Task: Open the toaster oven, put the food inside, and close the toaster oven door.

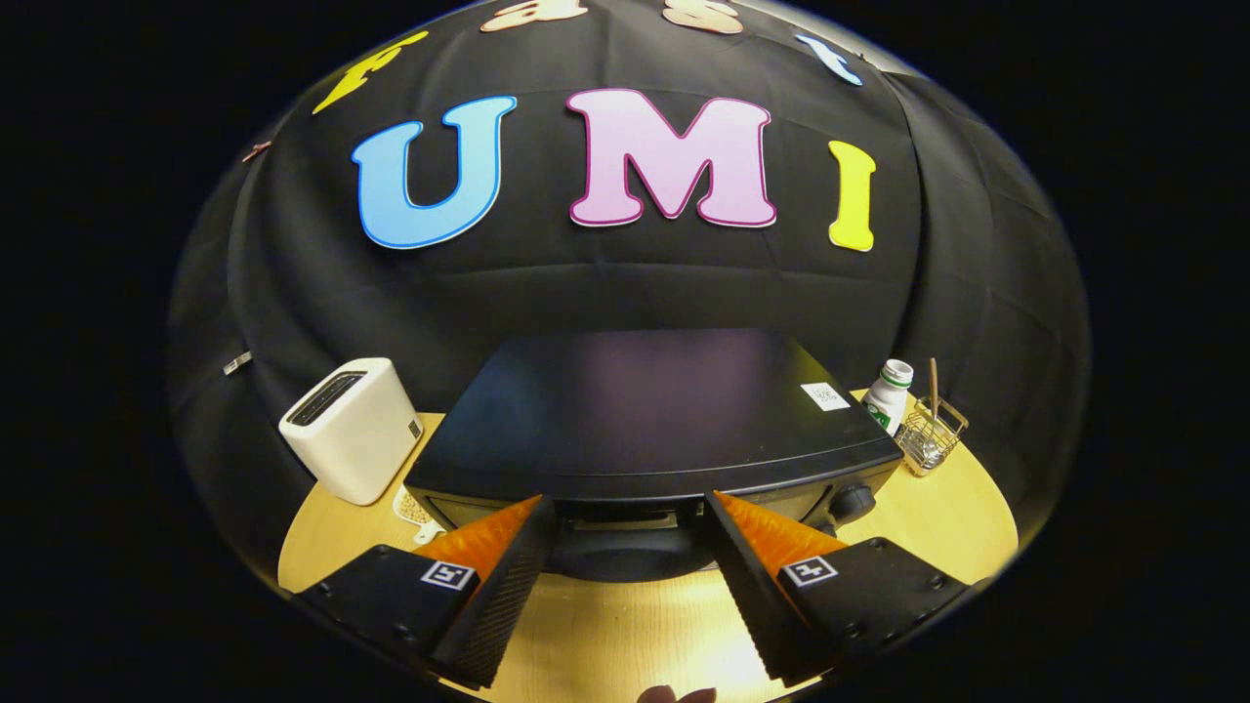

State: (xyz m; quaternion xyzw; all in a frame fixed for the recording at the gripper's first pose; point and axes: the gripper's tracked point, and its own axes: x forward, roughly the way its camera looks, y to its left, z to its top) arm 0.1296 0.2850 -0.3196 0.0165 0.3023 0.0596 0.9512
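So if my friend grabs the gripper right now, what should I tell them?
Gripper: open, holding nothing, fingers spread just in front of the toaster oven's door handle, not touching it as far as I can tell.
Toaster oven: in the middle of the wooden table, door looks closed.
Food: a small plate peeks out between the oven and the white toaster; I can't tell what is on it.
Done: nothing yet.
Left: open the door, put the food in, close the door.
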